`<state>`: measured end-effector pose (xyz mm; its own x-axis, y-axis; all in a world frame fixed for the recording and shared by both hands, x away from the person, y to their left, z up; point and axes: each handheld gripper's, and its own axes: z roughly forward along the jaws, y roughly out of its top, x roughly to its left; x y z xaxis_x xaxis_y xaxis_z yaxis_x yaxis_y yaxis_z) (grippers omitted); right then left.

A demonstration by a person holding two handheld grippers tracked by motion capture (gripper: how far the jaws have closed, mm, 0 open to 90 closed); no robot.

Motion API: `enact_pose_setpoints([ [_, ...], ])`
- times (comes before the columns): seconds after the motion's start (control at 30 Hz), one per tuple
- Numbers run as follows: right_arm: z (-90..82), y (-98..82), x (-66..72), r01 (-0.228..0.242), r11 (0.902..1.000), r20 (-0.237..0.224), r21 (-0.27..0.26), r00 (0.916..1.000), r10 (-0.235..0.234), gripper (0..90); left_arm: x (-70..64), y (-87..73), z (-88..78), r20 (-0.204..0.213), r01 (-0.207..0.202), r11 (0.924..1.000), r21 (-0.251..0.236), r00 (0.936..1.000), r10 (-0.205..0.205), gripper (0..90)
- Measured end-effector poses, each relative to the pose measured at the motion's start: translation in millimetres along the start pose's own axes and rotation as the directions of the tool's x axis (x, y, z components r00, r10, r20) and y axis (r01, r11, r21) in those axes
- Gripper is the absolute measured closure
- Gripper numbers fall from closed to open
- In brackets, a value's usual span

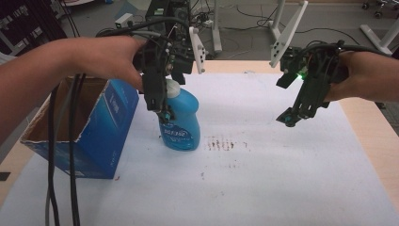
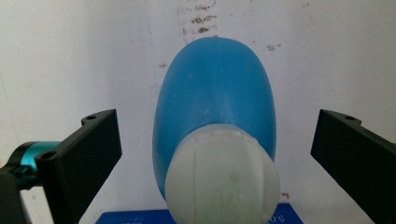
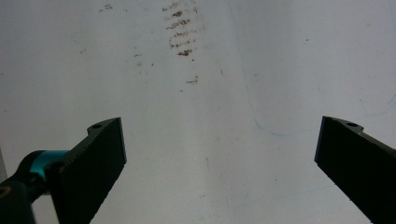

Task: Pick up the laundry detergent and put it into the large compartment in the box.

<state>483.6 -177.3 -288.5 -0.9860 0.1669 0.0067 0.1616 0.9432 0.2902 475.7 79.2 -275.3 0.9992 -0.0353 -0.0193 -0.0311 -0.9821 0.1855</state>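
A blue bottle [image 1: 181,123] with a white cap [image 1: 172,87] stands upright on the white sheet [image 1: 263,179] that covers the table, its long axis vertical and the cap pointing up. It sits just beside the open blue cardboard box [image 1: 89,127] at the left, touching or nearly touching the box's right corner; which of the 2 I cannot tell. A patch of brown stains [image 1: 220,143] marks the sheet just to the bottle's right.

The high view shows the bottle's front label and the box; the left gripper view looks down on the bottle [image 2: 215,105] from above the cap [image 2: 222,179], so the label is hidden there, and a blue printed edge [image 2: 140,217] lies at the bottom of the frame.

The left gripper [image 1: 160,106] hangs nose-down over the bottle, held by a hand [image 1: 110,59] whose forearm reaches in from the left. In its own view the 2 black jaws stand wide apart, 1 on each side of the cap with sheet showing in both gaps, touching nothing.

The right gripper [image 1: 294,115] is held by the right hand [image 1: 364,75] well apart from the bottle, tilted down and toward the middle of the sheet, above it. In the right gripper view its jaws are spread wide with nothing between them, over bare sheet [image 3: 210,140] and brown stains [image 3: 182,32].
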Motion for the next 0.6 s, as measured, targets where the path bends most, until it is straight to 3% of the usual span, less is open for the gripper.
enact_pose_setpoints([
  [0.6,-0.9,0.3,0.5,0.003,1.0000,0.001,0.002,1.0000,-0.003,1.1,-0.5,-1.4,10.9,-0.010,-0.008,0.9997,0.025,0.9999,0.008,1.8],
])
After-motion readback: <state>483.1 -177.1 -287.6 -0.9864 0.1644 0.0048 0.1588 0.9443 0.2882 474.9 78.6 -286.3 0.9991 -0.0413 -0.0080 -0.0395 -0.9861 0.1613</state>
